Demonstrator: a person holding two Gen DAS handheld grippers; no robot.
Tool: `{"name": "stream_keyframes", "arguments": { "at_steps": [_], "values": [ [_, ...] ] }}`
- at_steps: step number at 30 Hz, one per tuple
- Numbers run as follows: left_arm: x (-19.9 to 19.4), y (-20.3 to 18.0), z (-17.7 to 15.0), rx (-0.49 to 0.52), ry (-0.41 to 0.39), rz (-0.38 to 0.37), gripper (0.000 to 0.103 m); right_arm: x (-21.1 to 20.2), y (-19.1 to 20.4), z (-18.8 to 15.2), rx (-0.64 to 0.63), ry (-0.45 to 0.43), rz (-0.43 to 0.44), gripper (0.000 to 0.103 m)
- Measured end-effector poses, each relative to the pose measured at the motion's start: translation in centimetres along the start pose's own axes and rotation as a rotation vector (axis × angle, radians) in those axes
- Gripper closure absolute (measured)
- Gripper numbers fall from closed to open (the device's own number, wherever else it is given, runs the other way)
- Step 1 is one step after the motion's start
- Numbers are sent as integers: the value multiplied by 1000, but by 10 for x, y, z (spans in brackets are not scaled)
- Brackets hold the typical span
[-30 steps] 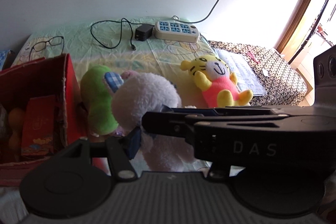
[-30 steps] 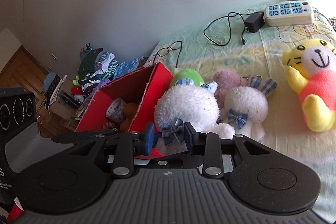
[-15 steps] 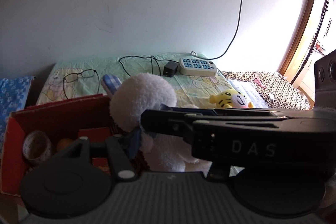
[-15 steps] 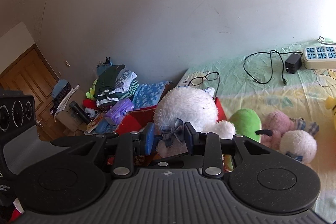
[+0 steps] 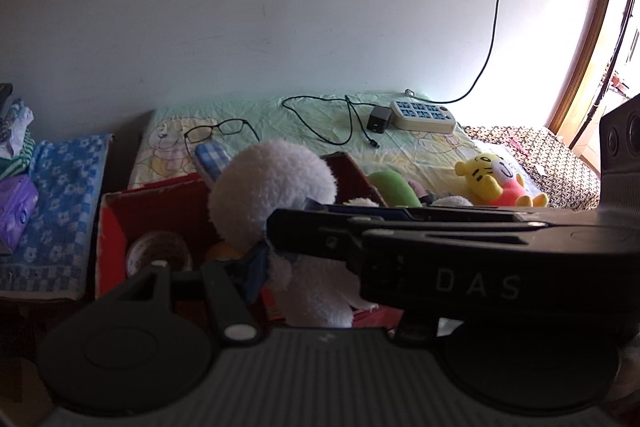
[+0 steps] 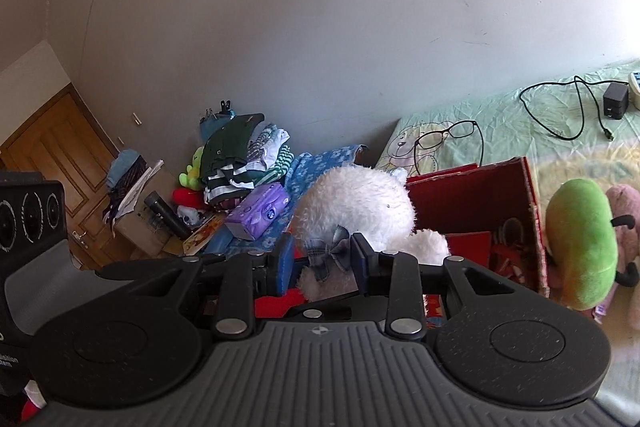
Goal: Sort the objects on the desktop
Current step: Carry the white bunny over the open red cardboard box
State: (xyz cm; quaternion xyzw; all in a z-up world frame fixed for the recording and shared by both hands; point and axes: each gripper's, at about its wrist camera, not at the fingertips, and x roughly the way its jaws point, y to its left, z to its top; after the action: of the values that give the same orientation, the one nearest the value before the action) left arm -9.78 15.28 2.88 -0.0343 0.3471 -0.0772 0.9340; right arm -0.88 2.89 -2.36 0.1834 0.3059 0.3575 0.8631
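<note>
A white plush rabbit (image 5: 276,195) with a checked bow hangs over the open red box (image 5: 116,227), held from both sides. My left gripper (image 5: 280,261) is shut on its neck; one blue pad shows, the other is hidden behind the right gripper's black body, which crosses the left wrist view. In the right wrist view my right gripper (image 6: 323,263) is shut on the rabbit (image 6: 356,207) at the bow, blue pads on either side. The red box (image 6: 480,195) lies just behind and right of the rabbit there.
The box holds a tape roll (image 5: 158,251) and red packets. A green plush (image 6: 580,239), a pink plush and a yellow tiger plush (image 5: 488,175) lie on the bed to the right. Glasses (image 5: 216,131), charger and power strip (image 5: 422,113) lie farther back. A clothes pile (image 6: 236,155) is at left.
Both grippers have carried the white rabbit left and a little up, away from the other plush toys on the bed, to over the red box. The grips are unchanged.
</note>
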Motion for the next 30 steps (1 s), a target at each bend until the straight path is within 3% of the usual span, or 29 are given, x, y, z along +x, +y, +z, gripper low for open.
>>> {"name": "stream_keyframes", "arguments": {
  "at_steps": [13,26,30],
  "values": [
    [19,69,-5,-17,55,45,48,62,10,-15,70,19,60,68],
    [67,106,-22,-28,203,82,48,113,-29,-35,349,167,130,69],
    [76,115,-27,-40,244,88,48,122,-34,-37,383,223,140,69]
  ]
}}
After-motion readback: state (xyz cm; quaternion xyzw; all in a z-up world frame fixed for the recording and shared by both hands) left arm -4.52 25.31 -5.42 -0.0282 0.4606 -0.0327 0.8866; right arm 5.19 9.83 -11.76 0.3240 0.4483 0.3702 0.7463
